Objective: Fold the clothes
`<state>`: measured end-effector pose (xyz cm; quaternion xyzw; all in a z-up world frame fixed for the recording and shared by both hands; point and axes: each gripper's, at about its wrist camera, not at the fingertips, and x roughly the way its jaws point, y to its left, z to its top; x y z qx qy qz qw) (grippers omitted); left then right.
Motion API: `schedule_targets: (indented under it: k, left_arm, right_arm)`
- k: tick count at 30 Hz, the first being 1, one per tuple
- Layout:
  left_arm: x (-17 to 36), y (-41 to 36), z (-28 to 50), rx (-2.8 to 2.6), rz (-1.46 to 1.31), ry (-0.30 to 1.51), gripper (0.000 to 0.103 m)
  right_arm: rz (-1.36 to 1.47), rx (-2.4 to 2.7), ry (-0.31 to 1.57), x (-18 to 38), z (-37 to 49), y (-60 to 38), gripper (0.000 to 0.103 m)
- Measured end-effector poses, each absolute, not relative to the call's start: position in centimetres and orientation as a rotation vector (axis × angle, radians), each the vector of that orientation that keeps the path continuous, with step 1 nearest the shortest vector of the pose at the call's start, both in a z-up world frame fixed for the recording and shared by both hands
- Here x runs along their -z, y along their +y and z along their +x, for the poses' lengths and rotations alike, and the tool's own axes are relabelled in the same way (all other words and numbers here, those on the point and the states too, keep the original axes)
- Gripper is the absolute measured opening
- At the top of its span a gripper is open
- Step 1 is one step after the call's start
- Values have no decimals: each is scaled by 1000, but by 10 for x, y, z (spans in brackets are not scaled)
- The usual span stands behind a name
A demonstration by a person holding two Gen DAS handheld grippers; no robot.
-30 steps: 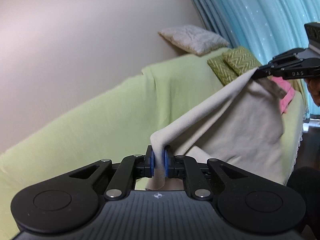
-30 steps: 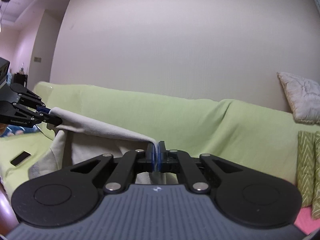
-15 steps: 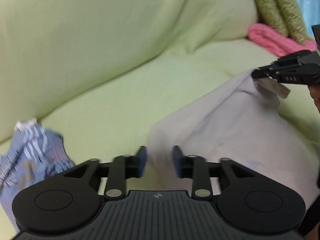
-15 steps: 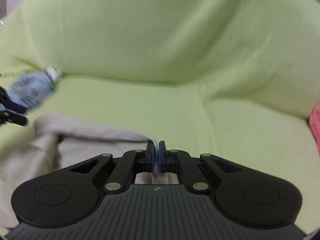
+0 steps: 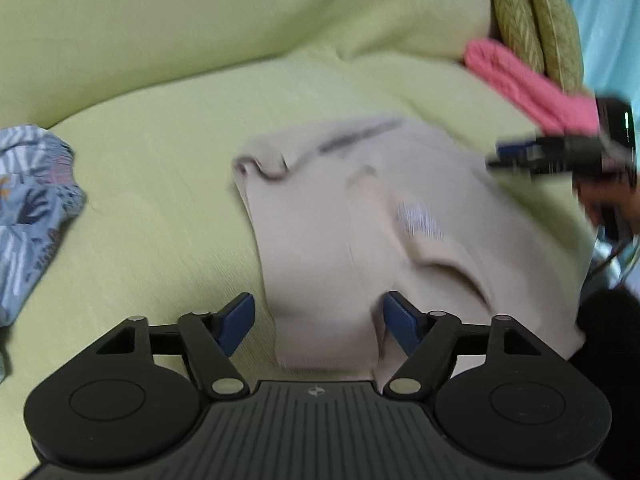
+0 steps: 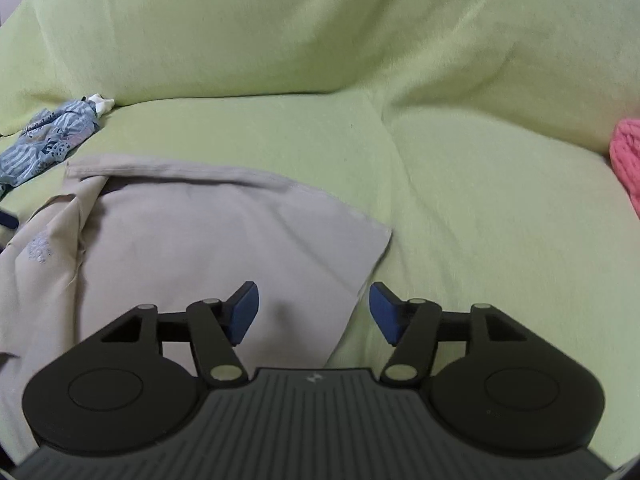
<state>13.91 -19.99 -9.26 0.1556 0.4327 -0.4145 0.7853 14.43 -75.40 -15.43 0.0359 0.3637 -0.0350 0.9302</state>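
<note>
Looking down past my left gripper [image 5: 319,325], I see its blue pads spread apart; the jaws have just been opening, and a near edge of the beige garment [image 5: 360,232] lies loose between them, unpinched. My right gripper [image 6: 314,313] also stands open, its jaws just parted, with the garment's near right corner lying between the pads, free of both. The garment rests crumpled on the seat of the green-covered sofa [image 6: 460,208], its hemmed far edge running left to right across the cushion; beyond that I cannot tell its long axis. Farther left lies a blue patterned cloth [image 6: 52,132]. Farther right lies a pink knit item [image 5: 520,84], with green patterned cushions [image 5: 532,20] behind it.
</note>
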Motion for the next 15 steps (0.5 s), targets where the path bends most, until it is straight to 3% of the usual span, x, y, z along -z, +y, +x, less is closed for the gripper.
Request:
schedule_targets:
  k: [2, 3, 15]
  left_arm:
    - [92, -202, 134, 928, 349, 929, 28]
    - [88, -203, 133, 943, 358, 920, 8]
    - [27, -189, 204, 730, 607, 713, 6]
  right_arm:
    - [67, 60, 725, 153, 159, -755, 58]
    - [63, 54, 715, 153, 166, -756, 58]
    - [-182, -311, 669, 145, 284, -694, 63]
